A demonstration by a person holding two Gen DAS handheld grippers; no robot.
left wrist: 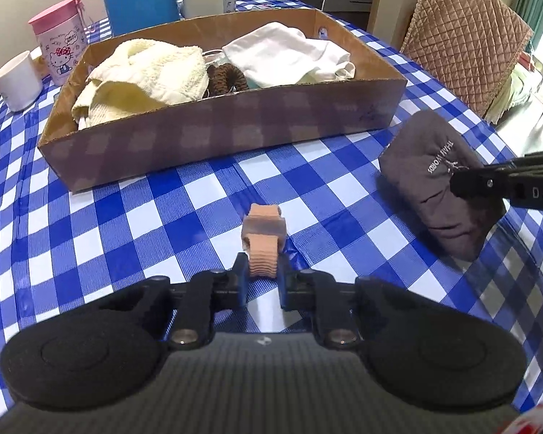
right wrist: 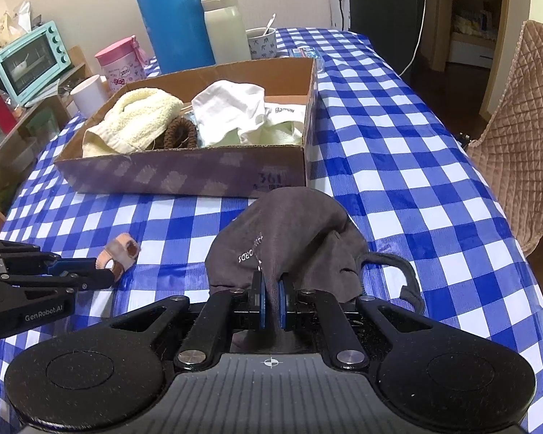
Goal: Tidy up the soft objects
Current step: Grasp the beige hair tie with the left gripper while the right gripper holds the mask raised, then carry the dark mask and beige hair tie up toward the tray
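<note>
My left gripper (left wrist: pixel 262 271) is shut on a small peach ribbed elastic band (left wrist: pixel 264 231) that lies on the blue-checked tablecloth (left wrist: pixel 126 224). From the right wrist view the left gripper (right wrist: pixel 105 275) and the band (right wrist: pixel 121 249) sit at the left. A fold of a dark grey cloth bag (right wrist: pixel 289 231) is pinched between the pads of my right gripper (right wrist: pixel 270 289). That gripper (left wrist: pixel 459 181) rests on the bag (left wrist: pixel 427 177) at the right. Behind stands a cardboard box (left wrist: pixel 217 133) holding a cream towel (left wrist: pixel 144 72), a white cloth (left wrist: pixel 289 54) and a brown scrunchie (left wrist: pixel 226 77).
Behind the box stand a pink cartoon cup (left wrist: pixel 59 39), a white mug (left wrist: pixel 16 79), a blue flask (right wrist: pixel 170 14), a cream bottle (right wrist: pixel 222 21) and a mug with a spoon (right wrist: pixel 262 41). A quilted brown chair (left wrist: pixel 463 36) is at the table's right edge. A teal oven (right wrist: pixel 29 59) sits far left.
</note>
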